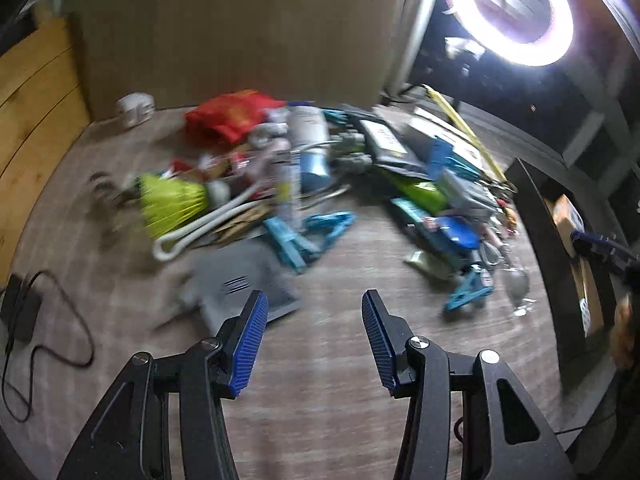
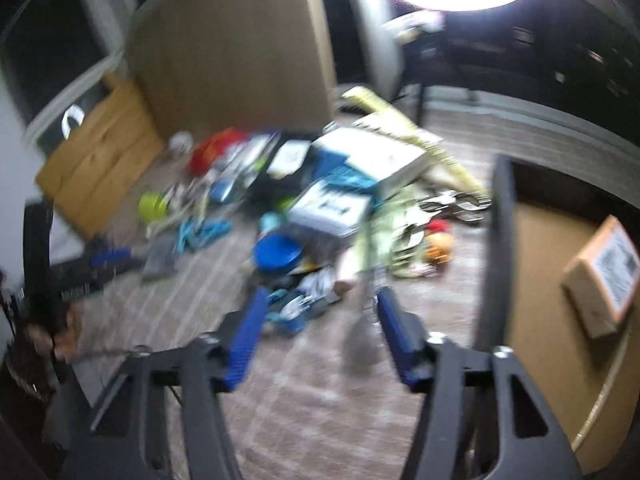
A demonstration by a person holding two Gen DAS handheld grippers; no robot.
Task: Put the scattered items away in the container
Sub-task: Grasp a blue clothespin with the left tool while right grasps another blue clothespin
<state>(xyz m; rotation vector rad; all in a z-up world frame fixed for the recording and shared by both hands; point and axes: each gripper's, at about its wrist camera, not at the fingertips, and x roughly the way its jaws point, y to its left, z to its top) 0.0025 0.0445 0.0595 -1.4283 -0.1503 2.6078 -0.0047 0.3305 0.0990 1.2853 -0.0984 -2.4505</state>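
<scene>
Left wrist view first: our left gripper (image 1: pixel 314 314) hangs over the grey wood-grain floor (image 1: pixel 320 380), blue pads spread wide, nothing between them. Ahead, the scattered items (image 1: pixel 304 184) sprawl in a blurred heap across the floor: a red bag (image 1: pixel 228 116), a yellow-green brush (image 1: pixel 172 204), a white can (image 1: pixel 306 124), blue clothes hangers (image 1: pixel 308 232), a grey flat case (image 1: pixel 244 284) just beyond the left pad. A black cable (image 1: pixel 52 332) snakes at far left. A tan panel (image 1: pixel 240 28) stands behind the heap, and a ring light (image 1: pixel 516 12) blazes upper right. The container (image 1: pixel 576 264), dark-walled, sits at the right edge with a cardboard box inside.

Over to the right wrist: our right gripper (image 2: pixel 320 308) is spread too, holding nothing. The picture is badly smeared. A blue bowl (image 2: pixel 278 254) and white boxes (image 2: pixel 384 156) lie in the pile ahead. At right is the container, brown-floored, with a cardboard box (image 2: pixel 604 276) lying in it.
</scene>
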